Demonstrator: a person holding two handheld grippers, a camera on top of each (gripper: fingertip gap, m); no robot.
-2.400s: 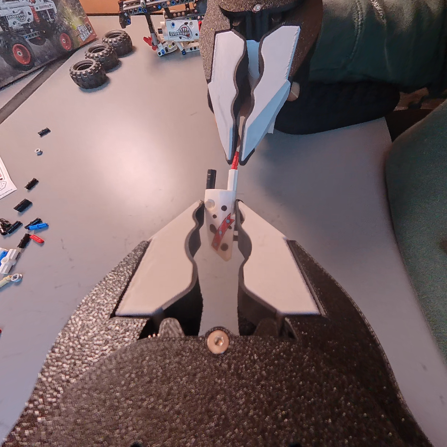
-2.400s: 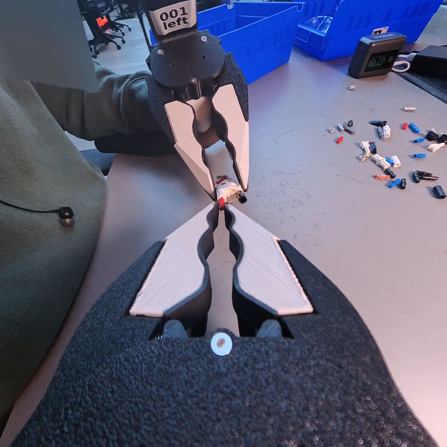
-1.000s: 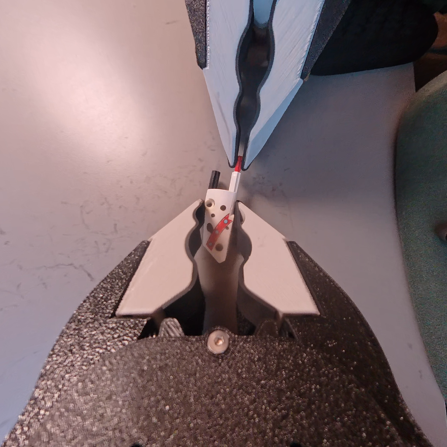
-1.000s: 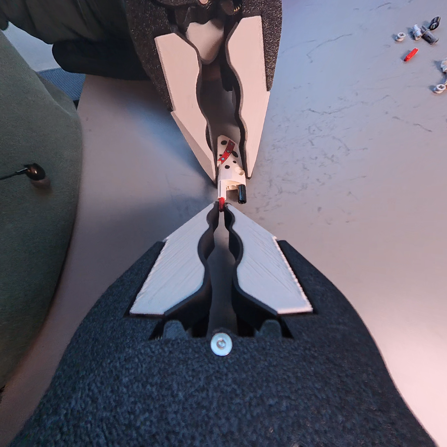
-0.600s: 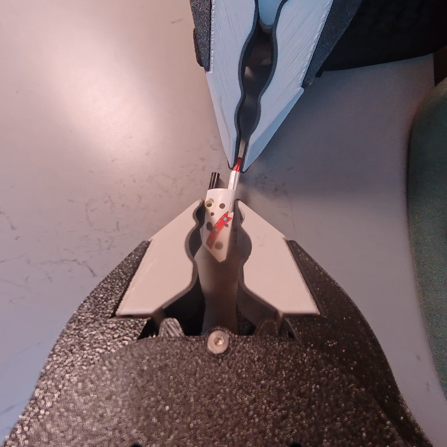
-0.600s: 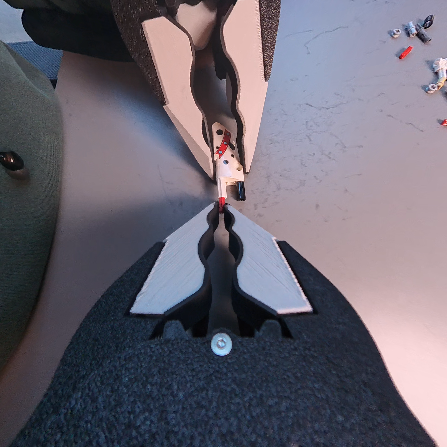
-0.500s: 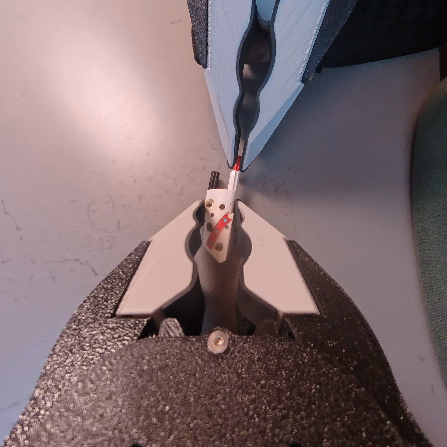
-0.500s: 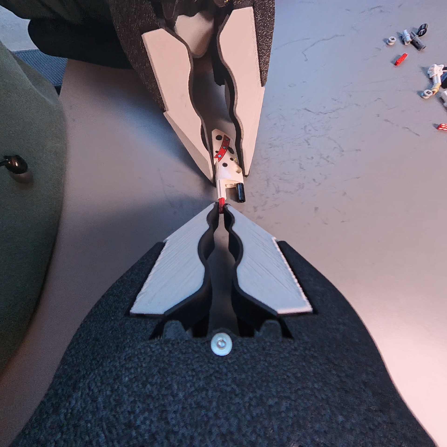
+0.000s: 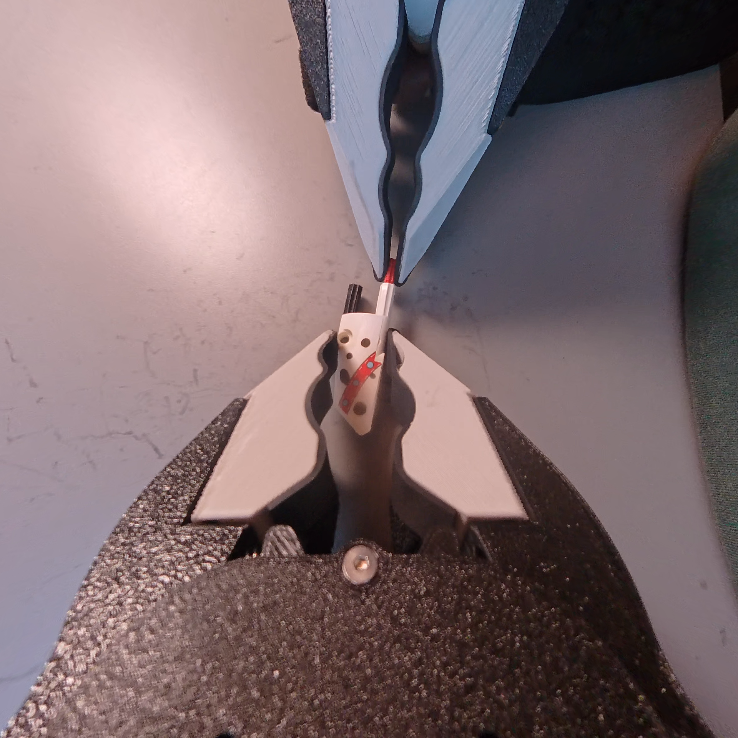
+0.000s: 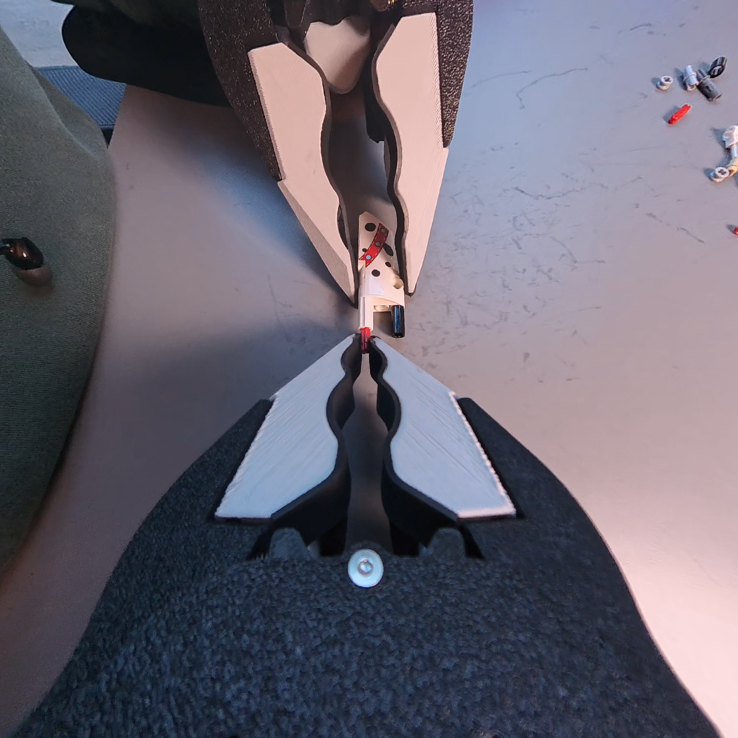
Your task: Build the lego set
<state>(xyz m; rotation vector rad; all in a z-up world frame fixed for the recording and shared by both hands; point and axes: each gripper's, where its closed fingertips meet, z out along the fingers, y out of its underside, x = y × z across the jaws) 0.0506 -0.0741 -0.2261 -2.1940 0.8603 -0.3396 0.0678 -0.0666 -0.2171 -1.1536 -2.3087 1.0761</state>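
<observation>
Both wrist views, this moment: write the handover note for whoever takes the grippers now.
Left gripper: shut on the white spotted Lego panel with a red stripe, held above the grey tabletop.
Right gripper: shut on the thin red axle, whose tip meets the white connector at the panel's end.
A black pin already sits in the panel beside that connector.
Loose small Lego pieces lie far right on the table.
Done: both parts gripped and lined up end to end.
Left: probably pushing the axle home; its depth can't be judged.

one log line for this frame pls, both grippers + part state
left gripper: shut on white spotted panel | right gripper: shut on red axle | axle seated in panel's white connector | black pin protruding | above table
</observation>
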